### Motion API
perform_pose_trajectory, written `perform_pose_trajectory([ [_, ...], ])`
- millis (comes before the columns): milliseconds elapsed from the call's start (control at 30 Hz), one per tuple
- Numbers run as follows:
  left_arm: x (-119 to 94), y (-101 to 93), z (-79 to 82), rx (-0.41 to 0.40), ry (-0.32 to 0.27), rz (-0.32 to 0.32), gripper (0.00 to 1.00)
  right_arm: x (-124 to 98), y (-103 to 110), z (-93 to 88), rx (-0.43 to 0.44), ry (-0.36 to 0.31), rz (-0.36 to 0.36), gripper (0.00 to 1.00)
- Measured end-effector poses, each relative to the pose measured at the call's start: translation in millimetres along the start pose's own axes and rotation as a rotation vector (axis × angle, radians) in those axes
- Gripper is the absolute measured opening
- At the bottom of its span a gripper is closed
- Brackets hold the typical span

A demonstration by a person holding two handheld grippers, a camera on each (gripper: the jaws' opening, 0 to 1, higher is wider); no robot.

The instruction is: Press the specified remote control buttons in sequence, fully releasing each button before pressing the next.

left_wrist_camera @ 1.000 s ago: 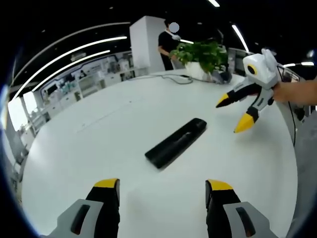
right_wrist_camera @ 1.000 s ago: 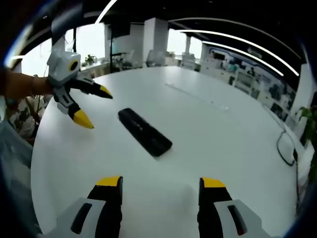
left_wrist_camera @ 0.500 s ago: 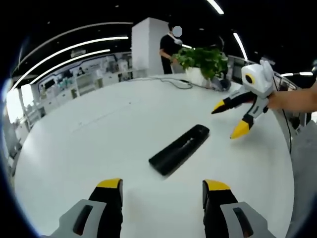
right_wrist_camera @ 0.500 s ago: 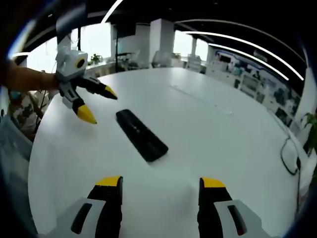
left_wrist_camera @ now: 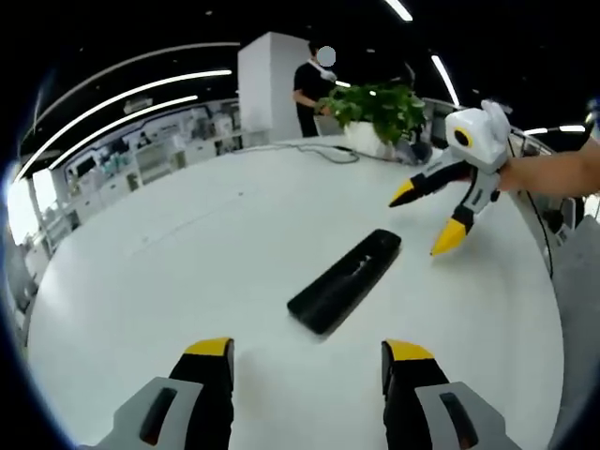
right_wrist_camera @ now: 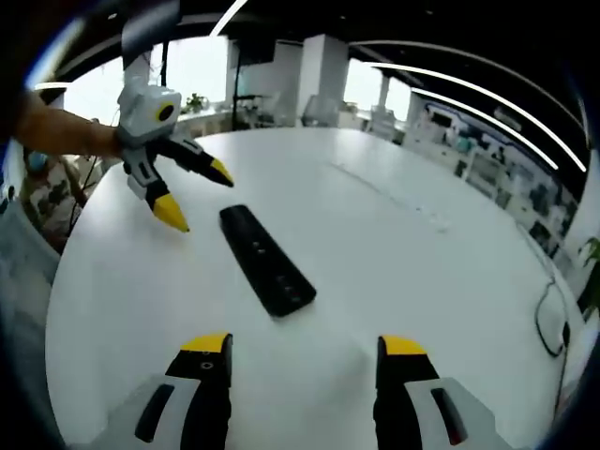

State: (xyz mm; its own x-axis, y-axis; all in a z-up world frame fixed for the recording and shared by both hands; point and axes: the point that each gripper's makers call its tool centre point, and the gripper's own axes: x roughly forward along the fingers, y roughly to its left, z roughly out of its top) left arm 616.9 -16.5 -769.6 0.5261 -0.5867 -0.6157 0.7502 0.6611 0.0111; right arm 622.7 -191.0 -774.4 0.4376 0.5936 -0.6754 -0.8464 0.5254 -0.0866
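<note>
Jaws apart on left gripper [left_wrist_camera: 305,352] and right gripper [right_wrist_camera: 305,349], clamping nothing. Black remote control [left_wrist_camera: 344,280] mid-frame on white table [left_wrist_camera: 169,272], no readable writing. Potted plant [left_wrist_camera: 378,105] at top of left gripper view.

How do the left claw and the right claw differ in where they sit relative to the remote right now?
The left claw sits near one end of the black remote; the right claw near the opposite end. In the left gripper view the remote lies to the left of the right claw; in the right gripper view it lies to the right of the left claw. Both are open, empty, off the remote.
</note>
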Motion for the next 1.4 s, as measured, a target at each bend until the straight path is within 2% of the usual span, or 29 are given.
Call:
perform_pose_trajectory([
  [467,10.1,6.8,3.4,0.049,0.003,-0.052,0.65,9.6,-1.1,2.4,-0.08,0.01,0.053,0.59],
  [833,16.4,-0.5,5.5,0.11,0.008,-0.118,0.64,14.8,2.2,8.2,-0.127,0.001,0.102,0.56],
  [1400,26.6,-3.7,11.4,0.141,0.014,-0.186,0.63,24.3,13.3,18.8,-0.187,-0.012,0.231,0.52],
])
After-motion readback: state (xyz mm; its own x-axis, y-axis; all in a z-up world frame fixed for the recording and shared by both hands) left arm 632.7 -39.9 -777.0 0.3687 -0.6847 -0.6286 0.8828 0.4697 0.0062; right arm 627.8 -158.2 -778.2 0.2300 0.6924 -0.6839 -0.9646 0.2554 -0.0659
